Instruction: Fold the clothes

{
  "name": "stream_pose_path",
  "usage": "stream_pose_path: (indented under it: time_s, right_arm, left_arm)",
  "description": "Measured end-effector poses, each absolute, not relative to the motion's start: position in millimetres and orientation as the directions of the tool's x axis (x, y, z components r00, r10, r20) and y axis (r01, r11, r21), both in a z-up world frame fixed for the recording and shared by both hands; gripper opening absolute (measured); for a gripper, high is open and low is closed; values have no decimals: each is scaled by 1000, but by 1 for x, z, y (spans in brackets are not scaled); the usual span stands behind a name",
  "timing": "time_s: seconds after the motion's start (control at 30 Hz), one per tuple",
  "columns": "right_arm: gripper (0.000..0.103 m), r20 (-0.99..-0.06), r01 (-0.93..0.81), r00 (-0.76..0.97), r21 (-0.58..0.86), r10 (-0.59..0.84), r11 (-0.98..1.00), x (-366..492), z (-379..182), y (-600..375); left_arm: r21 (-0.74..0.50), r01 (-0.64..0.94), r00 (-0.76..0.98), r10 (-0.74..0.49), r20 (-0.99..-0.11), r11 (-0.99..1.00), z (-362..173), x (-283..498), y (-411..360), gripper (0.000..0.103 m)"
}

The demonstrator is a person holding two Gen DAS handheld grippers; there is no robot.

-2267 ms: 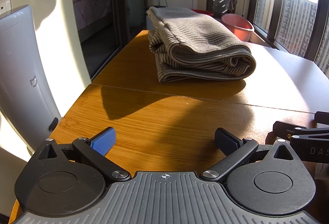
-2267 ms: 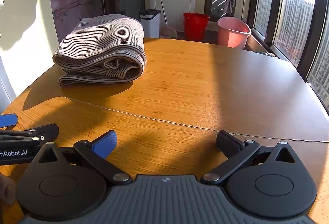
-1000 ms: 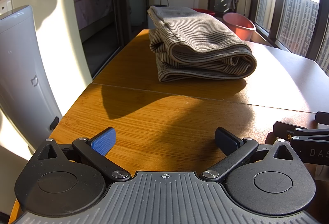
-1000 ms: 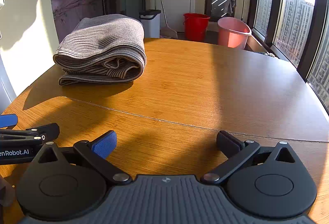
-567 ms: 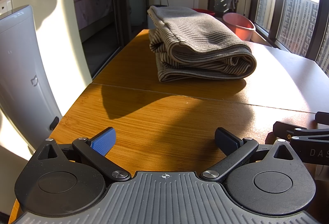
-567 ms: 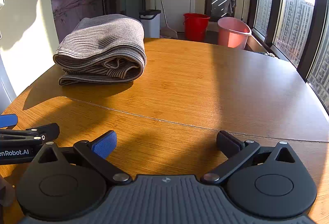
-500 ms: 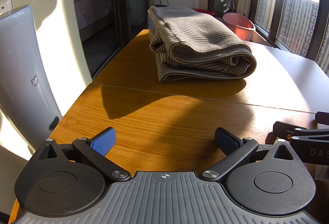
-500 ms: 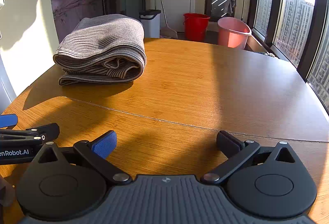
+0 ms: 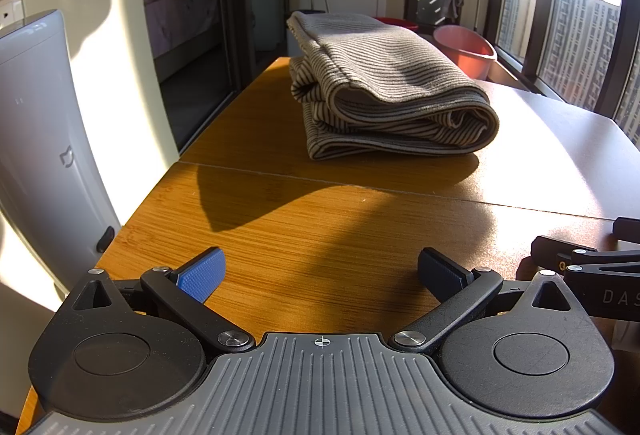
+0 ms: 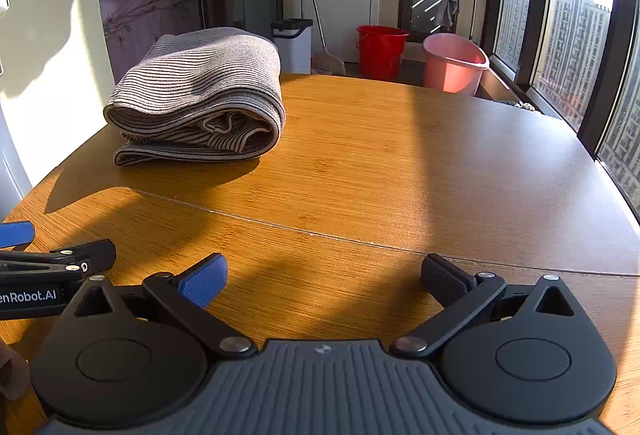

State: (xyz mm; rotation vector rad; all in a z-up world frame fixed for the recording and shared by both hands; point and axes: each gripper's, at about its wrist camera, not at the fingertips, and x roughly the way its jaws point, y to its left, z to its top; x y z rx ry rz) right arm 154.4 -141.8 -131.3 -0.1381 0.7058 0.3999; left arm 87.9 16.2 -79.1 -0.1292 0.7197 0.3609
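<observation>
Left wrist view: the left gripper [image 9: 320, 269] sits low over a wooden table [image 9: 328, 219], its two fingers spread wide with nothing between them. Ahead, well apart from the fingers, a striped grey-brown garment [image 9: 392, 95] lies on the table, folded over into a thick, rounded bundle with its layered edges facing the camera. A white appliance [image 9: 36, 139] stands off the table's left edge. Part of the right gripper shows at the right border.

Right wrist view: the right gripper [image 10: 324, 277] is likewise spread wide and empty, resting near the table's front edge. The same garment [image 10: 200, 95] lies far to the left on the table, with bare wood between it and the fingers. Beyond the table stand a red bucket [image 10: 380, 51] and a pink bucket [image 10: 454, 63] near tall windows.

Judging by the neat bundle and both empty grippers held clear, the folding looks finished or nearly so. If any step remains, it would call for reaching forward to the bundle to press it flatter or square its edges.
</observation>
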Motion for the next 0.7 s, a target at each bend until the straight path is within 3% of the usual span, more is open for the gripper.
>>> stream_pose_path:
  time_s: [0.5,0.7]
  right_arm:
    - [103,-653,-394,694,7,302,919,153,-132,-140]
    - [103,-650,-379,702,4,290,925,150,-132,-138]
  left_arm:
    - [2,-365,696,275,-663,931,-79,87,15,103]
    - [-52,-360,721,242,-649,932,-76,81,22,103]
